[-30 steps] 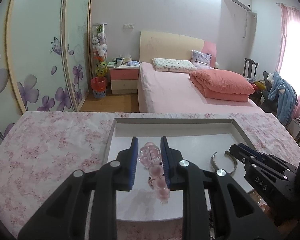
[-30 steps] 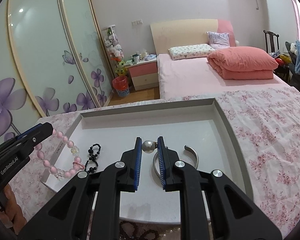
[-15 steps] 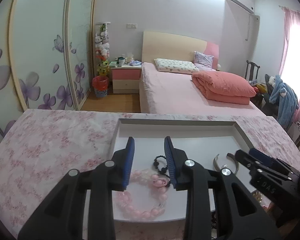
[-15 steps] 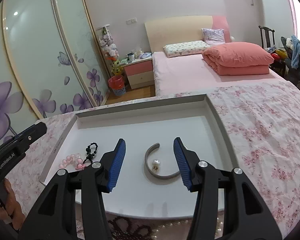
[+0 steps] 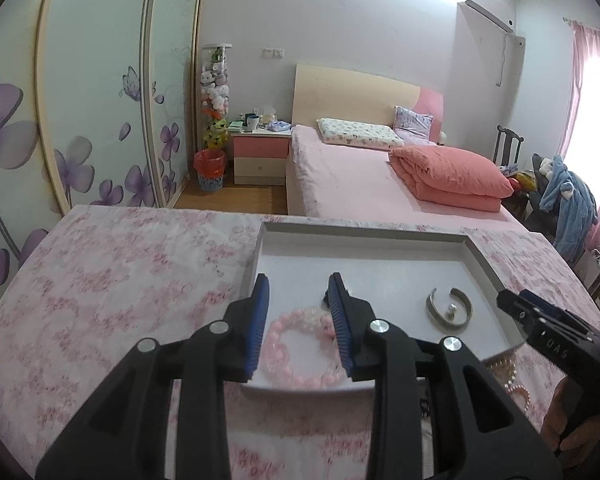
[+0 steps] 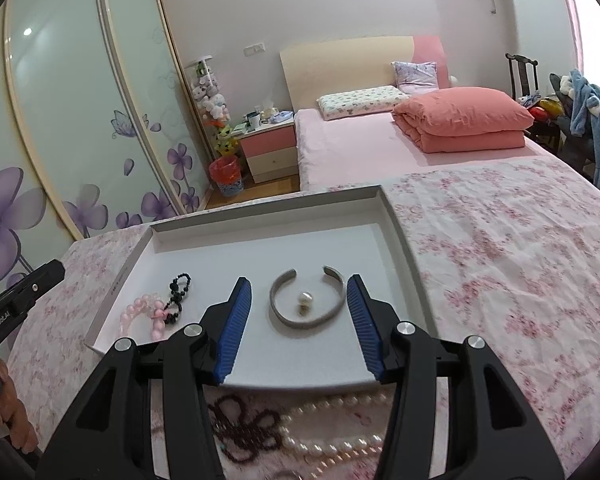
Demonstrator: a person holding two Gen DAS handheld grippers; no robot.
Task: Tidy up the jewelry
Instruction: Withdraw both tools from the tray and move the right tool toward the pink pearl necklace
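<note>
While both tools stand empty, the following is listed by size, each placed relative to the white tray point(image 6: 404, 232).

Tray: rests on the floral cloth point(image 6: 500, 240); near edge close to both tools, so a careless reach could nudge it and slide its contents.

Pearl necklace point(image 6: 340, 436): outside the tray, just before its near edge, lying against a dark beaded strand point(image 6: 240, 428); lifting one would probably drag the other.

Pink bead bracelet point(image 5: 300, 354): inside, near-left corner, touching the black bead bracelet point(image 6: 178, 294); likewise prone to snag.

Silver cuff point(image 6: 306, 300): inside, centre-front, open side facing the far wall.

Pearl earring point(image 6: 304, 300): inside the cuff's curve; small, round, likely to roll if bumped.

Left gripper point(image 5: 298, 316): jaws part-open above the pink bracelet, pads clear of it.

Right gripper point(image 6: 298, 320): jaws wider, straddling the cuff without contact.
</note>
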